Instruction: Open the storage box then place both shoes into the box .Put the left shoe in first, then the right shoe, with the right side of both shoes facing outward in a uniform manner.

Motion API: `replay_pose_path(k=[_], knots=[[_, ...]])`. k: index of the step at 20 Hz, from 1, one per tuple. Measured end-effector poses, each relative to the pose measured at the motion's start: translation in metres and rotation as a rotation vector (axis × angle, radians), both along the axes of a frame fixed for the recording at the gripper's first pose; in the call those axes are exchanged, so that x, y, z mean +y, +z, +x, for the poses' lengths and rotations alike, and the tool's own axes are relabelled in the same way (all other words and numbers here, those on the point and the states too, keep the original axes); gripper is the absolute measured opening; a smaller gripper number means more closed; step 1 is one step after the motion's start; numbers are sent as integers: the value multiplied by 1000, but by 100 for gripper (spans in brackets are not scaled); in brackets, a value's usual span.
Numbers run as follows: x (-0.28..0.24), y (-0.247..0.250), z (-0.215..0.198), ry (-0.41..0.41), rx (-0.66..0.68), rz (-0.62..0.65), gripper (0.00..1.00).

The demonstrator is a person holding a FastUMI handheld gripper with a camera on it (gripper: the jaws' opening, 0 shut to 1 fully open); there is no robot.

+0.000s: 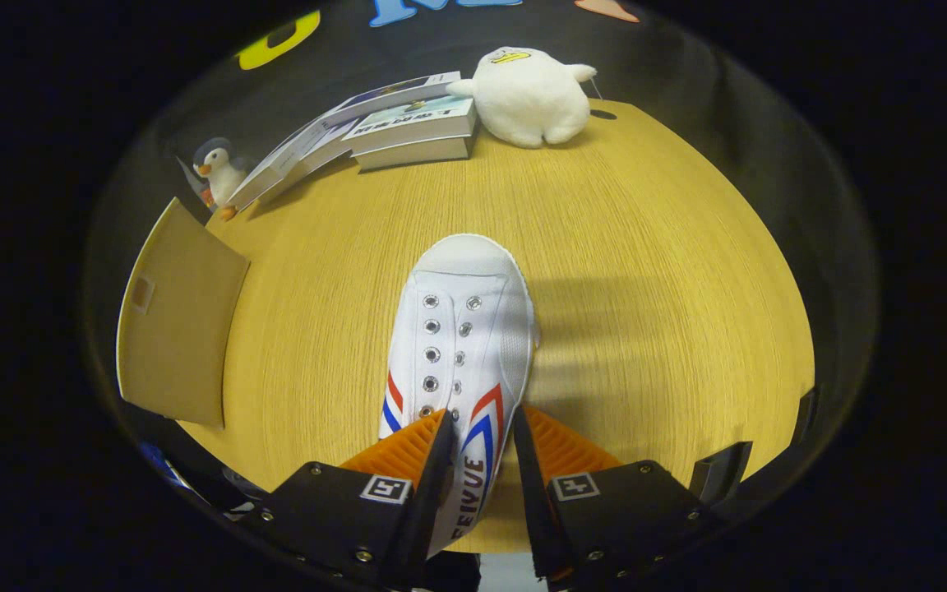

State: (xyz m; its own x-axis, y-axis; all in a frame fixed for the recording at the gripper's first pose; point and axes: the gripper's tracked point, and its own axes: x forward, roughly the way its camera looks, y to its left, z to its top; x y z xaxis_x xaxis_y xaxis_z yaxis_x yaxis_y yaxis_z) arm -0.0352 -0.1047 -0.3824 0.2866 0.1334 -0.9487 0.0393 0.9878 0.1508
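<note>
We hold the shoe (pixel 461 345) by its rear, gripper (pixel 480 436) fingers clamped either side, toe fwd beyond jaws; lifted off table (pixel 646 247) for boxing, prob.

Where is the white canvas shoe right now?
The white canvas shoe sits between the gripper fingers over the wooden table, toe pointing toward the books.

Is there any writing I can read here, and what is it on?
"FEIYUE": on the side of the white shoe, between the fingers of the hand-held gripper; first letter partly hidden.
Covers of the books: print too blurred to read.
</note>
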Motion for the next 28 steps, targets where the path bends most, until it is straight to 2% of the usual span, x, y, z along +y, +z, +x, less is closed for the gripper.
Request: replay_pose_path(k=[1,2,3,4,5,9,14,21,28], knots=[[-7,15,2,-42,-20,-1,48],[-3,3,2,-56,-16,13,27],[-4,6,3,-74,-28,20,27],[-13,8,14,-138,-83,-8,27],[-9,-12,17,-171,-68,11,0],[5,-1,22,-285,-69,146,0],[49,56,27,-301,-129,271,0],[133,124,43,-237,-193,389,0],[222,158,61,-107,-235,424,0]])
